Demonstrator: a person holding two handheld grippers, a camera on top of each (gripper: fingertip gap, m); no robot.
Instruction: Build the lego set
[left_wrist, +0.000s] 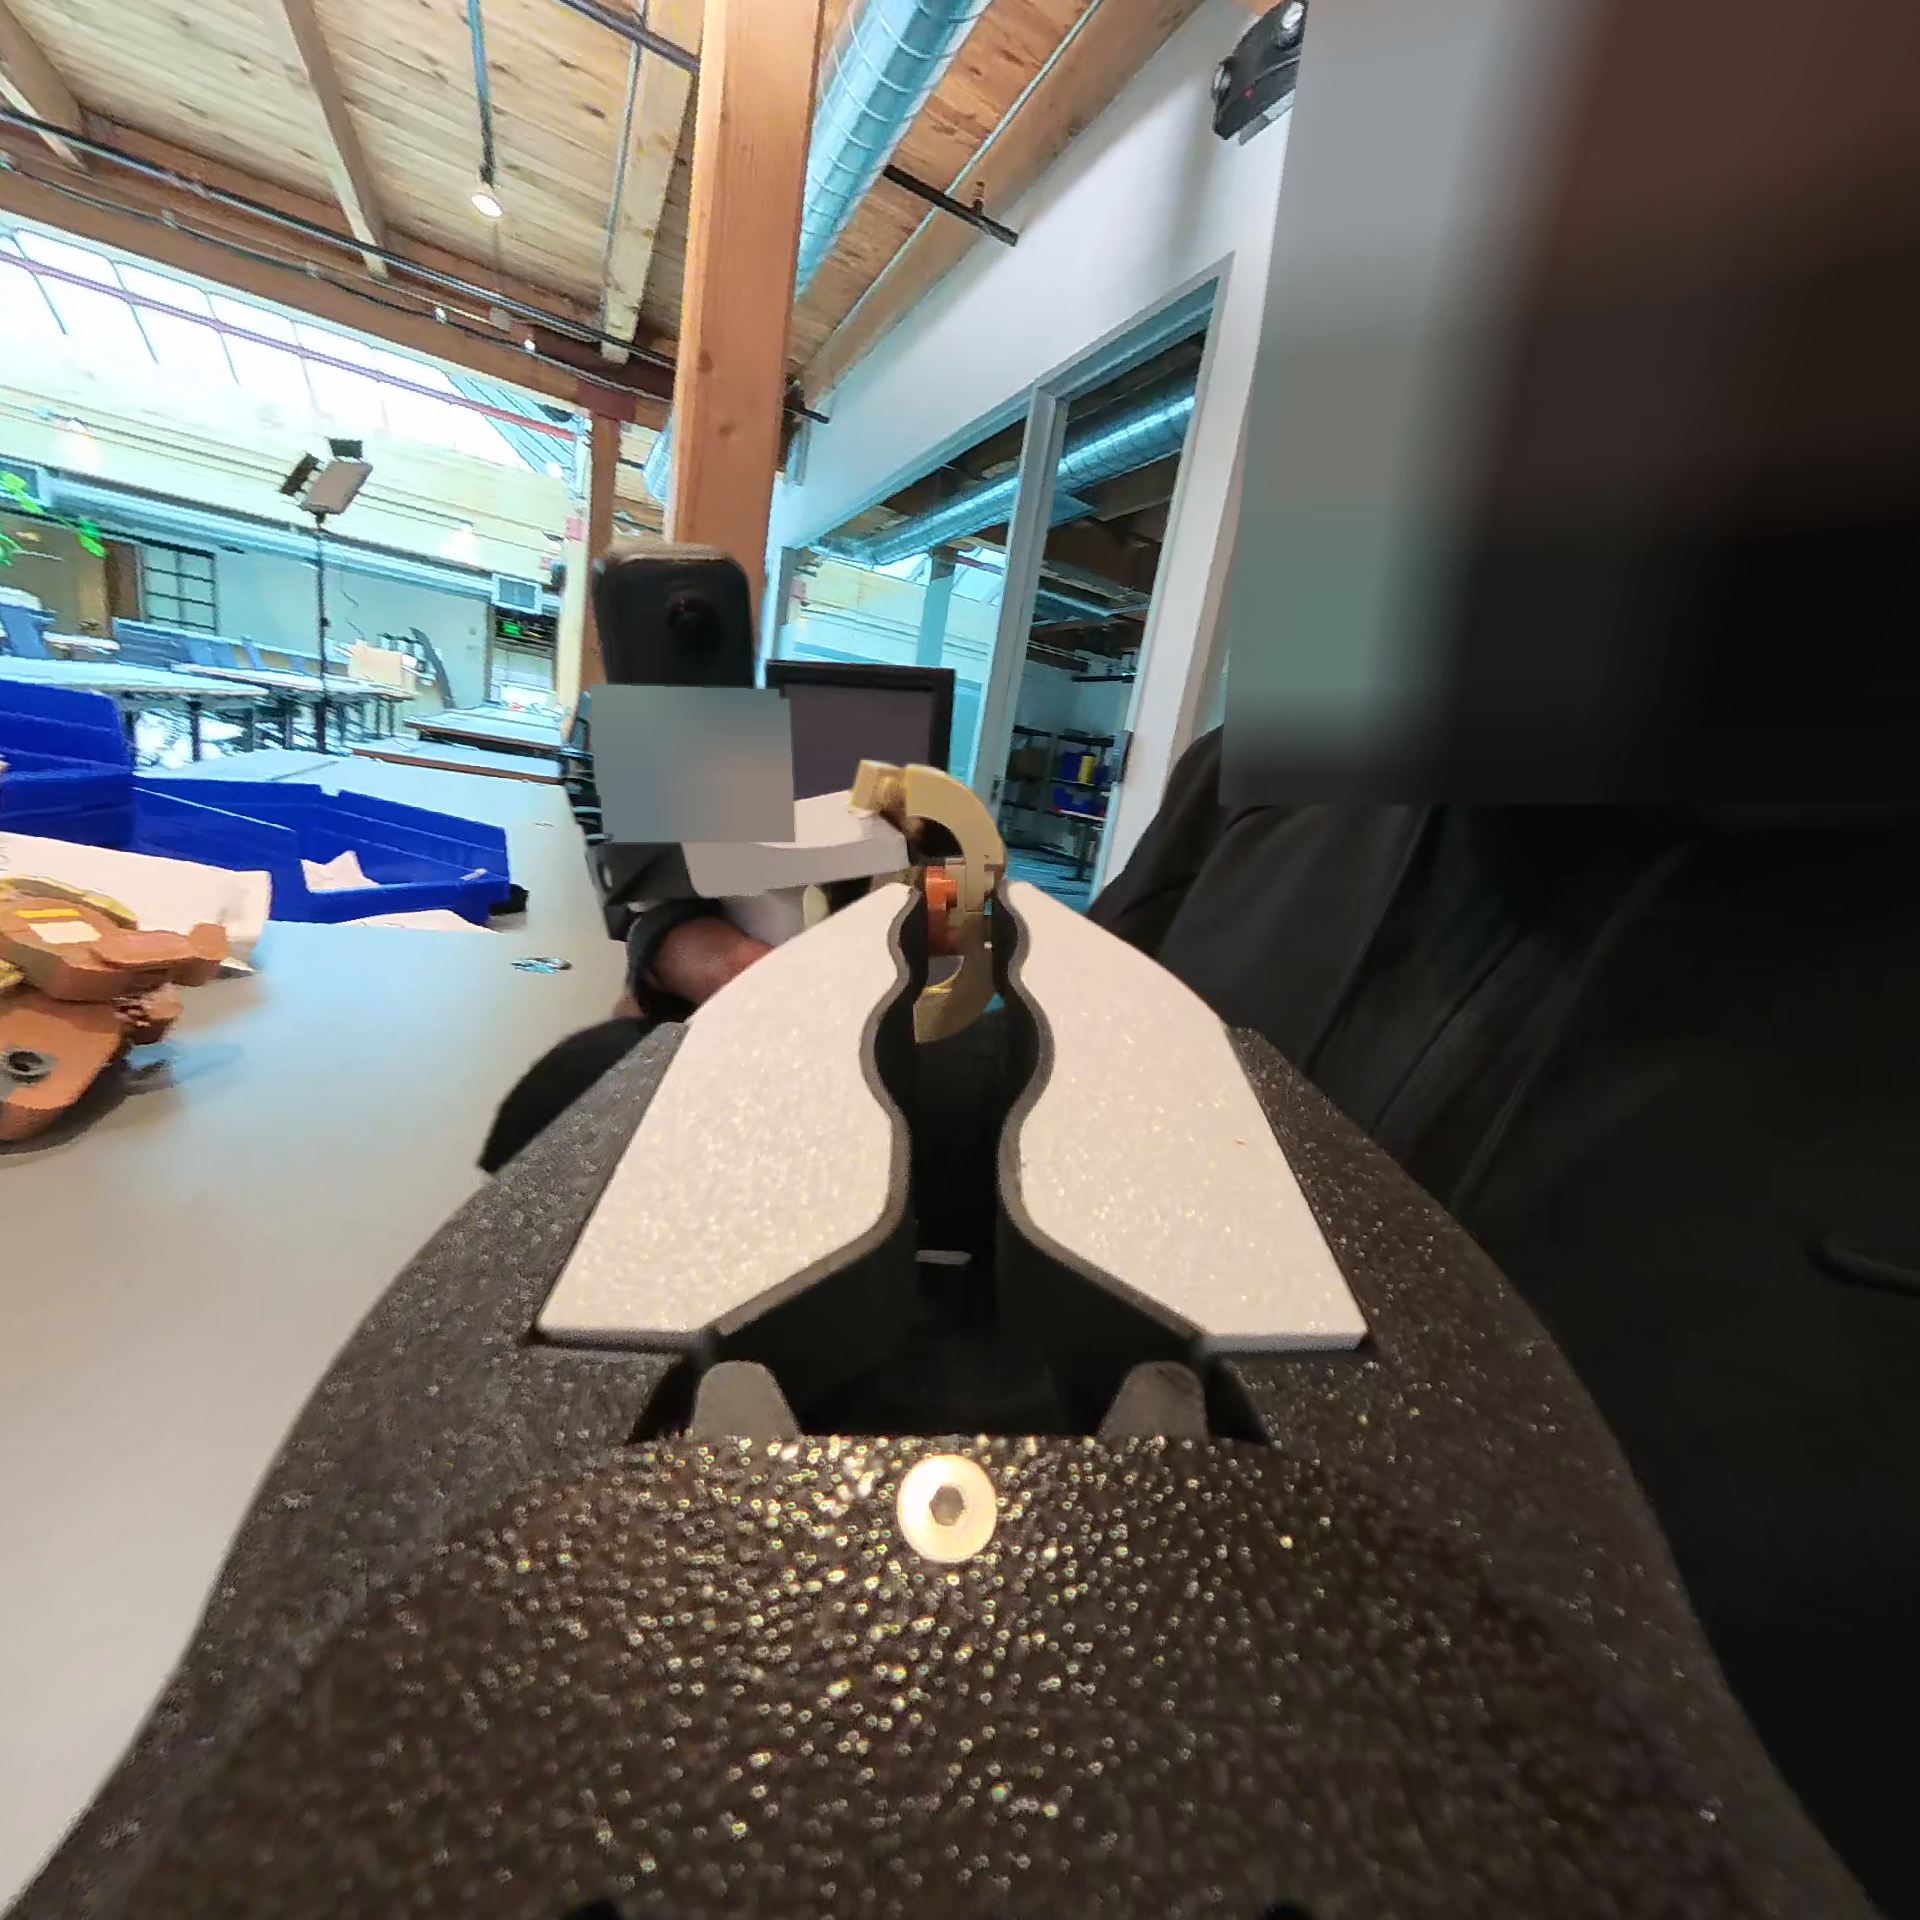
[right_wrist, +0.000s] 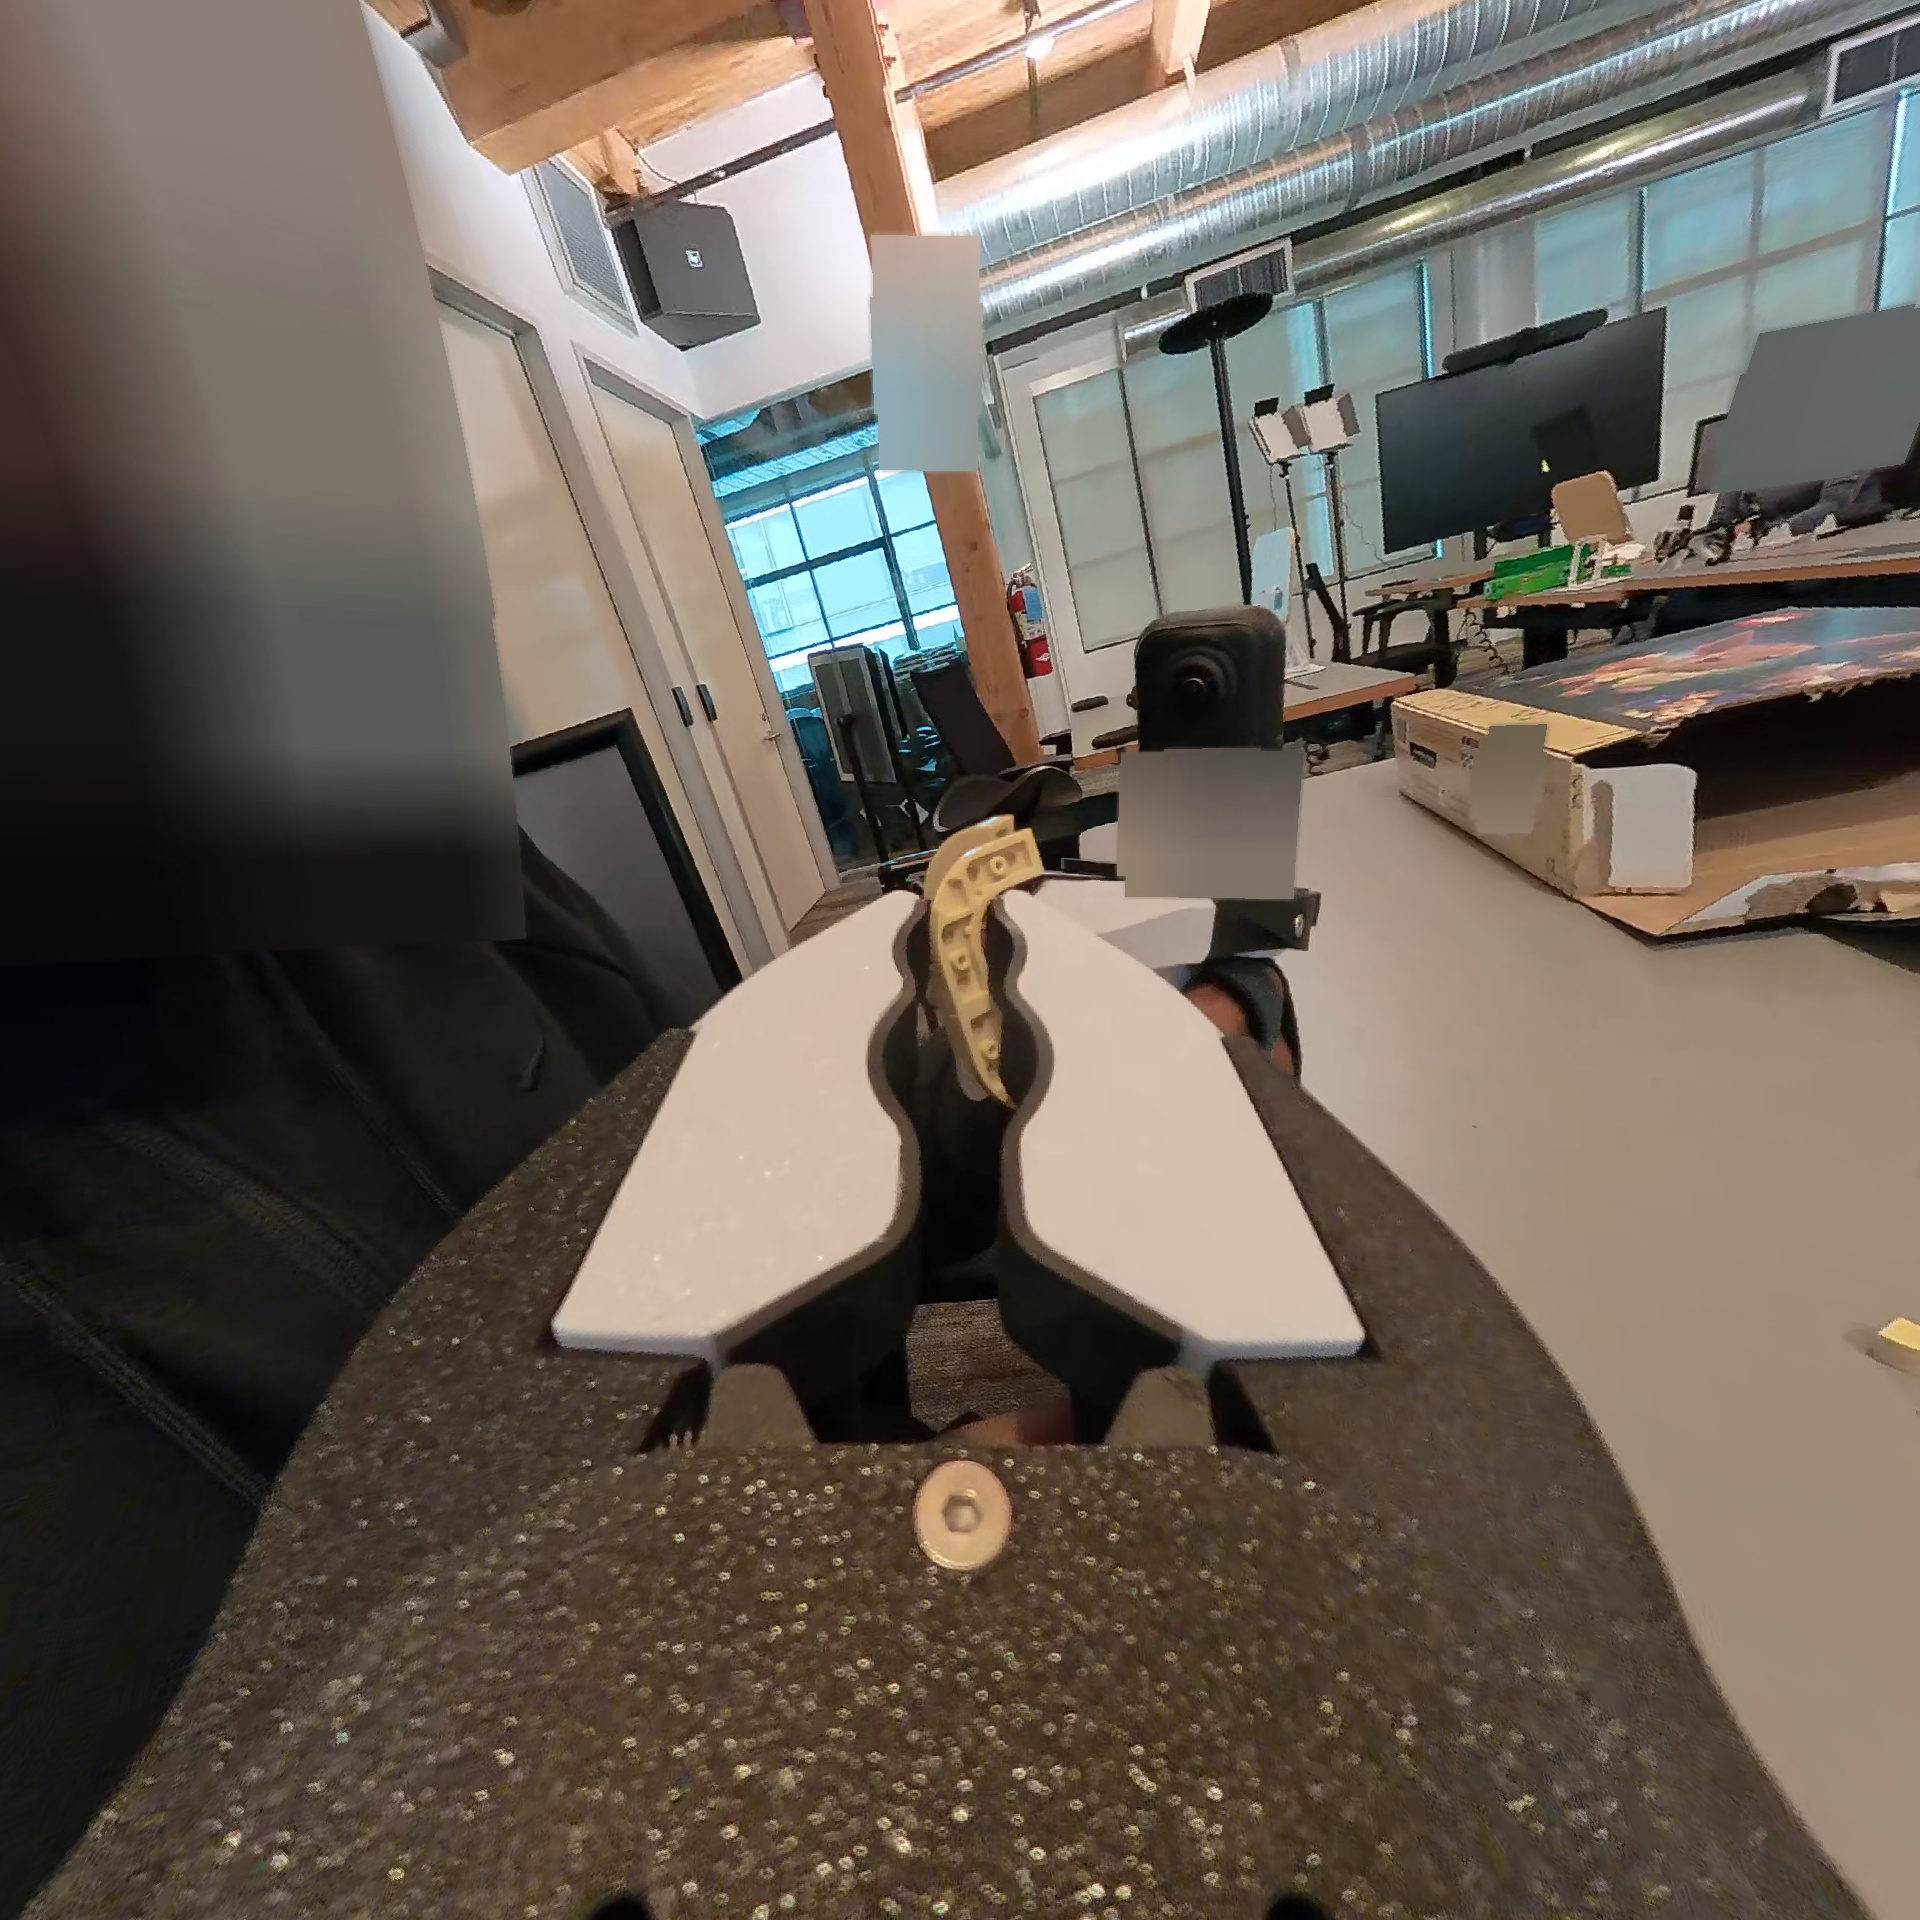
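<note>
My left gripper (left_wrist: 954, 904) is shut on a tan curved brick piece (left_wrist: 961, 831) that arches up and to the left, with a small orange part (left_wrist: 940, 894) at the fingertips. The right gripper's white finger (left_wrist: 800, 857) reaches the arch's upper end from the left. In the right wrist view my right gripper (right_wrist: 961, 914) is shut on a tan curved piece (right_wrist: 966, 935), seen from its studded underside, and the left gripper's finger (right_wrist: 1143, 925) lies just beyond it. Both grippers are held up in the air, facing each other, close to a person in black clothing (left_wrist: 1558, 1039).
A grey table (left_wrist: 260, 1091) carries blue bins (left_wrist: 312, 842) and a brown and tan brick model (left_wrist: 83, 977) at the left. In the right wrist view an open cardboard box (right_wrist: 1558, 790) lies on the table at the right, and a small yellow piece (right_wrist: 1896, 1340) sits near the edge. Only a small space, under 4 cm, lies between the two pairs of fingers.
</note>
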